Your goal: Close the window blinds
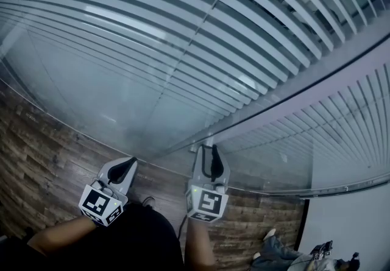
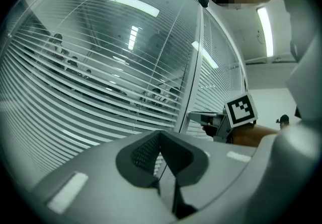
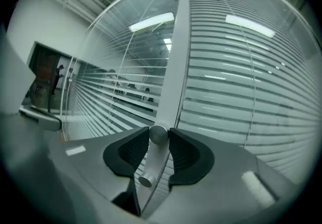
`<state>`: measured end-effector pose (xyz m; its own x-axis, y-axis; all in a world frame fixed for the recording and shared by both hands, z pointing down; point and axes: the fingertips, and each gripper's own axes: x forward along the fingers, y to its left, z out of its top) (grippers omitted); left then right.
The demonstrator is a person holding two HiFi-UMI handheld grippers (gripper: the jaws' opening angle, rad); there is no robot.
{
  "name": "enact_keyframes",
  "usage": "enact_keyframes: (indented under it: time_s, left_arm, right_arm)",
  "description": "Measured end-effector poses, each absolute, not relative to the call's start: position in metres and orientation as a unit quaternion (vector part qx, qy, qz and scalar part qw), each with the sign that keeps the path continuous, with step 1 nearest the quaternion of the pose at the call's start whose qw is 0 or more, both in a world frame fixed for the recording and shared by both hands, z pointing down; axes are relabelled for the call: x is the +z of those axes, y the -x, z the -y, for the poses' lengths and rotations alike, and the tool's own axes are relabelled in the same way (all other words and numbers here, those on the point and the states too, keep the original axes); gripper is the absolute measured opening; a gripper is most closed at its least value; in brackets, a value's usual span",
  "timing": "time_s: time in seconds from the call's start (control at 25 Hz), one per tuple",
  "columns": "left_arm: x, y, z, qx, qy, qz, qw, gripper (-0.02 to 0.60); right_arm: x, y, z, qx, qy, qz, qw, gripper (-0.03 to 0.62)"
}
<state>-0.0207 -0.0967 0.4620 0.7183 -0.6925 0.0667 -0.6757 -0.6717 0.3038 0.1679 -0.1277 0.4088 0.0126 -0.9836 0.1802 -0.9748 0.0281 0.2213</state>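
White horizontal blinds (image 1: 183, 38) hang behind glass panes, their slats tilted apart so the room beyond shows through (image 2: 75, 82). A grey frame post (image 3: 173, 67) divides the panes. On it sits a round metal knob (image 3: 158, 134) with a short rod (image 3: 149, 167) running down from it. My right gripper (image 3: 158, 135) is shut on this knob, one dark pad pressing on each side. In the head view the right gripper (image 1: 210, 153) reaches the post's foot. My left gripper (image 2: 161, 135) is shut and holds nothing, hanging back to the left (image 1: 129, 163).
Dark wood-look flooring (image 1: 42, 154) runs below the glass. A white wall (image 1: 353, 221) stands at the right, with another person's legs and shoes (image 1: 274, 251) on the floor beside it. Several people sit beyond the blinds (image 2: 65, 52).
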Motion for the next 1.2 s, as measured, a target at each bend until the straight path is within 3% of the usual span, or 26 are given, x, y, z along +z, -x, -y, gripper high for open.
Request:
enact_keyframes:
  time_s: [0.44, 0.6, 0.72, 0.92, 1.2]
  left_arm:
    - [0.464, 0.022, 0.095, -0.027, -0.914, 0.367, 0.169, 0.002]
    - [0.466, 0.023, 0.096, -0.027, -0.913, 0.370, 0.169, 0.002]
    - [0.467, 0.026, 0.096, -0.026, -0.911, 0.374, 0.170, 0.002]
    - [0.467, 0.029, 0.096, -0.025, -0.908, 0.381, 0.171, 0.002]
    - [0.476, 0.027, 0.094, -0.023, -0.906, 0.385, 0.174, 0.002]
  right_arm:
    - [0.409, -0.157, 0.128, -0.156, -0.651, 0.666, 0.329, 0.129]
    - [0.411, -0.156, 0.130, -0.177, -0.646, 0.655, 0.349, 0.127]
    - [0.412, -0.157, 0.130, -0.138, -0.657, 0.683, 0.288, 0.133]
    - [0.404, -0.165, 0.122, -0.015, -0.690, 0.718, 0.087, 0.166]
    - [0.435, -0.170, 0.126, 0.154, -0.680, 0.714, -0.069, 0.160]
